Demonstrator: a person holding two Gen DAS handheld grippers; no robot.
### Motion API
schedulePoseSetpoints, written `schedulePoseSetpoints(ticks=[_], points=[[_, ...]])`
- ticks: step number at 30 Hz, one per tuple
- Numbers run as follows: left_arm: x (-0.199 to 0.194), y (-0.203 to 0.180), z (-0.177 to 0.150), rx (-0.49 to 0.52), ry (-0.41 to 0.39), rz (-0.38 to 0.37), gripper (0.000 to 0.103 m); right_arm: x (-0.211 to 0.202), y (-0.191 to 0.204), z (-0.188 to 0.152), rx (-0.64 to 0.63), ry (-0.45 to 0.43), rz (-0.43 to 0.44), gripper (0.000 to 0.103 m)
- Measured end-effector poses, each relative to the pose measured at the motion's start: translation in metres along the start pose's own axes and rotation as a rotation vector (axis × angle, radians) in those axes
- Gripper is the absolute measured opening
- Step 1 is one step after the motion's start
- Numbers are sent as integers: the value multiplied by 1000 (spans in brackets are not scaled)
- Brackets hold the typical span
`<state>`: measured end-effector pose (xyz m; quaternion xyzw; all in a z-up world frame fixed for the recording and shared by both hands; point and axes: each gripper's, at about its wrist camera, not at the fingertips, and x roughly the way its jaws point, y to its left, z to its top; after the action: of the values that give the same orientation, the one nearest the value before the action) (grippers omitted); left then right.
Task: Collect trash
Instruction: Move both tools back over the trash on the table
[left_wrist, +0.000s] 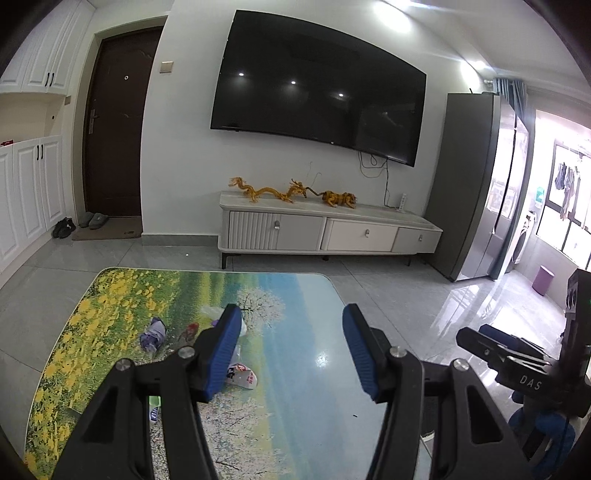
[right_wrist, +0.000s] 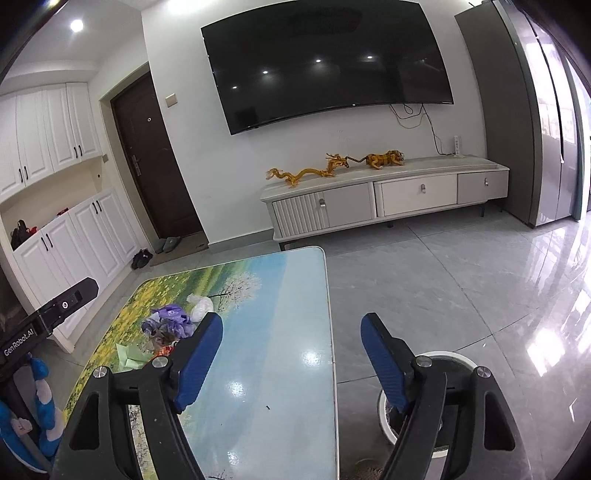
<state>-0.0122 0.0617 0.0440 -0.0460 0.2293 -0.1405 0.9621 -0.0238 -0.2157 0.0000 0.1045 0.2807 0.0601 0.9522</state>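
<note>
A pile of trash lies on the left half of the landscape-print table (left_wrist: 295, 332): a purple crumpled wrapper (left_wrist: 154, 334), a red scrap (left_wrist: 190, 329), a clear plastic bag (left_wrist: 212, 313) and a white printed wrapper (left_wrist: 243, 376). My left gripper (left_wrist: 291, 354) is open and empty above the table, to the right of the pile. In the right wrist view the pile shows as purple wrappers (right_wrist: 168, 321), a white bag (right_wrist: 201, 306) and green paper (right_wrist: 129, 358). My right gripper (right_wrist: 291, 362) is open and empty over the table's right edge. A white-rimmed trash bin (right_wrist: 439, 360) stands on the floor below it.
A TV cabinet (left_wrist: 325, 232) with golden dragon figures stands against the far wall under a wall TV (left_wrist: 317, 85). A grey fridge (left_wrist: 476, 184) is at the right. Shoes (left_wrist: 64, 227) lie by the brown door (left_wrist: 114, 122). Grey tiled floor surrounds the table.
</note>
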Motion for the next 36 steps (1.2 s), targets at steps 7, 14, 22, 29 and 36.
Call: schedulePoseSetpoints(ticks=[7, 14, 22, 29, 36], points=[[-17, 30, -6, -10, -35, 42, 55, 2, 23, 0, -33, 7, -12, 76], [-17, 63, -16, -32, -13, 69, 58, 11, 49, -2, -74, 25, -4, 76], [-17, 94, -22, -52, -4, 100, 58, 27, 77, -6, -105, 48, 22, 76], [-13, 116, -27, -80, 15, 127, 58, 40, 90, -8, -112, 61, 24, 76], [-3, 135, -36, -99, 48, 140, 58, 60, 103, -17, -116, 105, 33, 76]])
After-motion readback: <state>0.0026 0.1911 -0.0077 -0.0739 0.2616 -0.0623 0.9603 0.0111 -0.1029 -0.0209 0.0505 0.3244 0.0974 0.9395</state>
